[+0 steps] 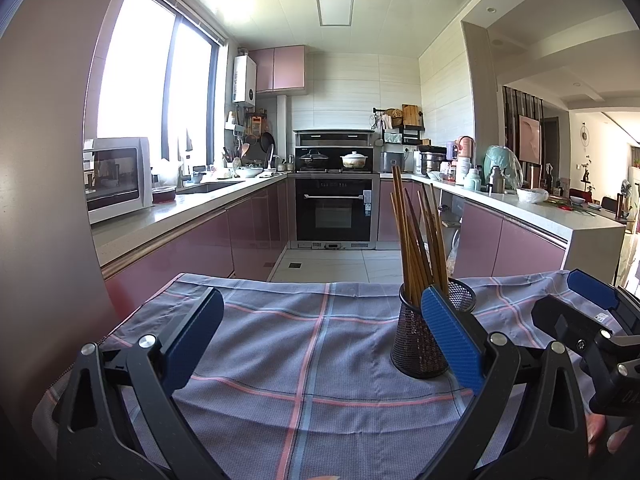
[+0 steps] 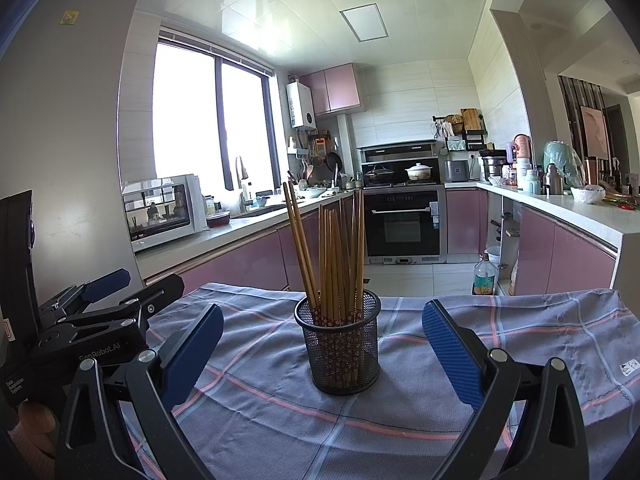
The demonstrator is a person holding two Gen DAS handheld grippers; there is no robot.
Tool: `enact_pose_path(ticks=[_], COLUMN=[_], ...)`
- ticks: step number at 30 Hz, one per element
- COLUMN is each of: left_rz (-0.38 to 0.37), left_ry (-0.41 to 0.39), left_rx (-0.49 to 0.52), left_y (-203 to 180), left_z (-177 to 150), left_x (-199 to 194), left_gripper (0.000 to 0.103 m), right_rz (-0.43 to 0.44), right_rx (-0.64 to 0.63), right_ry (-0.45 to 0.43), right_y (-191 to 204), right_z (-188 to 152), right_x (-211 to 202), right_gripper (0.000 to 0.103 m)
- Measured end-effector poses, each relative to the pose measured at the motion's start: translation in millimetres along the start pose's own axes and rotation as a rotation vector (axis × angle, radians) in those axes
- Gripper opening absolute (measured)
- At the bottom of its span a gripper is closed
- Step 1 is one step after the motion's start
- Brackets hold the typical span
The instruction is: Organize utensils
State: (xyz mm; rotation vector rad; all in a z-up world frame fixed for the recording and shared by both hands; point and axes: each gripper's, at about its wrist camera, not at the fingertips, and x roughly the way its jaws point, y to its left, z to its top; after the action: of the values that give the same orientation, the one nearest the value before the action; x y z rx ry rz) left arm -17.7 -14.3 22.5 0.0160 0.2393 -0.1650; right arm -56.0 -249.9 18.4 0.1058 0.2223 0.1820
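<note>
A black mesh cup (image 2: 339,350) stands upright on the plaid cloth (image 2: 500,352), holding several wooden chopsticks (image 2: 336,248). In the right wrist view the cup sits centred ahead of my open, empty right gripper (image 2: 322,346). In the left wrist view the cup (image 1: 416,344) and chopsticks (image 1: 416,236) stand just beyond the right finger (image 1: 450,336) of my open, empty left gripper (image 1: 320,336). The right gripper shows at the right edge of the left wrist view (image 1: 592,312). The left gripper shows at the left edge of the right wrist view (image 2: 92,312).
The cloth-covered table (image 1: 280,344) ends at a far edge, with kitchen floor beyond. Pink cabinets and counters run along both sides, with a microwave (image 1: 116,176) on the left and an oven (image 1: 336,208) at the back. A bottle (image 2: 485,276) stands on the floor at right.
</note>
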Motion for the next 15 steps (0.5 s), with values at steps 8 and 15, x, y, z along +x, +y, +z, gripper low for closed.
enact_pose_path(ticks=[8,15], left_rz=[0.001,0.002], left_ry=[-0.001,0.0], left_rx=[0.001,0.002], left_y=[-0.8,-0.4], left_z=[0.7,-0.5], left_x=[0.1,0.5], left_gripper=[0.098,0.098], right_rz=[-0.002,-0.002], right_rx=[0.001,0.001], right_ry=[-0.001,-0.001], right_y=[0.5,0.3], right_z=[-0.2,-0.2], right_x=[-0.2,-0.4], right_gripper=[0.096,0.096])
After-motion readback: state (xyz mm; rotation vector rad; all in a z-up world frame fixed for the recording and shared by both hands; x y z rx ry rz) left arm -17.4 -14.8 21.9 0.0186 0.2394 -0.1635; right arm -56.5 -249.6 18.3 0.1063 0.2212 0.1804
